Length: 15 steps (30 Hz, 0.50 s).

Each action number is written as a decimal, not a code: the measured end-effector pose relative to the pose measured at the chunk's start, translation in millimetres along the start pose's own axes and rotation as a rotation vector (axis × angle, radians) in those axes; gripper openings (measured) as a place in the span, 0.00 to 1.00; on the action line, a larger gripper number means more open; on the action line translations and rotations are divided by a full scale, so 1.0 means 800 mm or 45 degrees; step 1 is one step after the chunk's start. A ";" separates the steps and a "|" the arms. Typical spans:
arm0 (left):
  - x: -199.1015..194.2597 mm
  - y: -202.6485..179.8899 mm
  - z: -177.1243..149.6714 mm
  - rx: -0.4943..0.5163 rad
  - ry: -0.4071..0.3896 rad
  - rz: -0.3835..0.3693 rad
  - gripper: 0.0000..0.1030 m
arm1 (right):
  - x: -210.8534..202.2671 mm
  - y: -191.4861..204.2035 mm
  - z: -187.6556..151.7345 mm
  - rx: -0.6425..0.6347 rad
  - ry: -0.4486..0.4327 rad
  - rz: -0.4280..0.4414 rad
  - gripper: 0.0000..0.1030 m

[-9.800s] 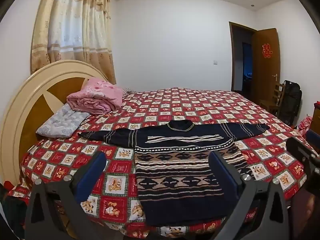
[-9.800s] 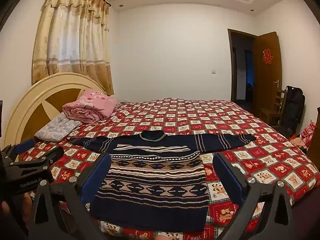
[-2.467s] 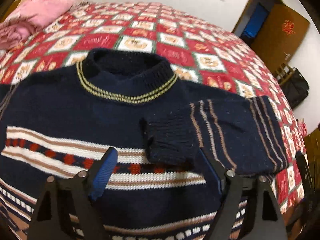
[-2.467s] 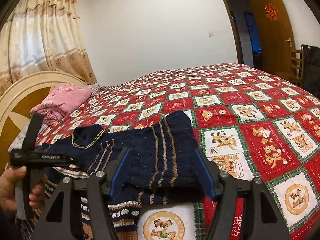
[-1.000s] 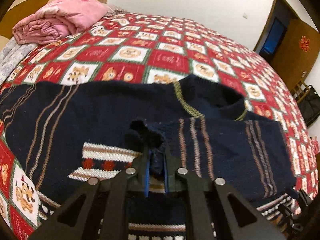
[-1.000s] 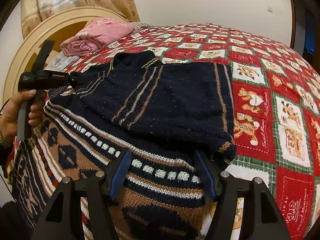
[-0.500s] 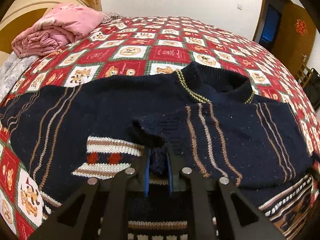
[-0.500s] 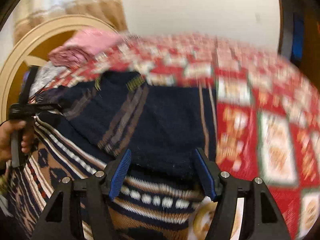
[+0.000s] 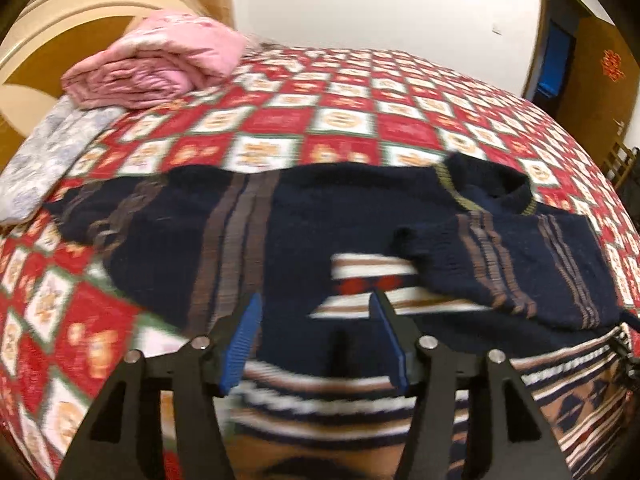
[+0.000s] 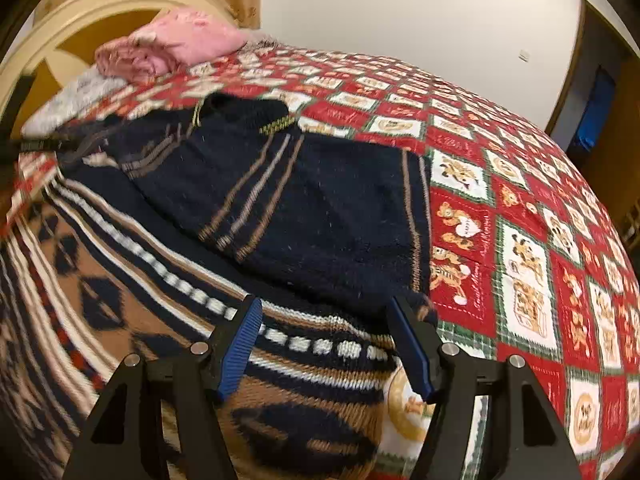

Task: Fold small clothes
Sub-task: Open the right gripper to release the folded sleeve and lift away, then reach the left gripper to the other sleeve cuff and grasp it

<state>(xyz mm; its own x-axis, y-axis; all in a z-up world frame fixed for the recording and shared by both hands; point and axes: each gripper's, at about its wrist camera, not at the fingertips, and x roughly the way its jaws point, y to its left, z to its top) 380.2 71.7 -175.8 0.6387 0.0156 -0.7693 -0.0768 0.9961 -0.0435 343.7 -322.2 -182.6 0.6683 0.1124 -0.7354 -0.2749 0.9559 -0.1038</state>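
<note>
With each hand-held gripper (image 9: pixel 314 342) (image 10: pixel 326 346) spread empty, the folded sleeve (image 9: pixel 512 264) may slide off the sweater (image 10: pixel 168 248).

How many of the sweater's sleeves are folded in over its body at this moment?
1. The striped navy sleeve nearer the brown wooden door lies folded across the navy patterned knit sweater. The other sleeve lies stretched out flat toward the folded pink quilt. Both grippers are open.

Bare quilt (image 10: pixel 520 208) right of sweater (image 10: pixel 304 200)
</note>
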 end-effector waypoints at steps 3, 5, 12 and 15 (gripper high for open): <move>-0.006 0.055 -0.005 -0.043 -0.012 0.076 0.63 | -0.020 0.019 0.012 -0.006 -0.066 0.005 0.64; -0.005 0.100 -0.006 -0.090 -0.011 0.150 0.63 | -0.025 0.043 0.023 -0.030 -0.085 0.050 0.64; 0.002 0.258 -0.003 -0.392 -0.035 0.355 0.63 | -0.015 0.158 0.055 -0.232 -0.077 0.182 0.64; 0.005 0.315 0.006 -0.526 -0.059 0.379 0.63 | -0.003 0.199 0.064 -0.289 -0.066 0.223 0.64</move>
<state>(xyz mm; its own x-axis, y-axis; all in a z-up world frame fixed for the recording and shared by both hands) 367.2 323.2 -187.0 0.5757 0.3069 -0.7579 -0.5511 0.8304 -0.0823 333.6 -156.0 -163.5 0.6301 0.2896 -0.7205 -0.5330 0.8360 -0.1301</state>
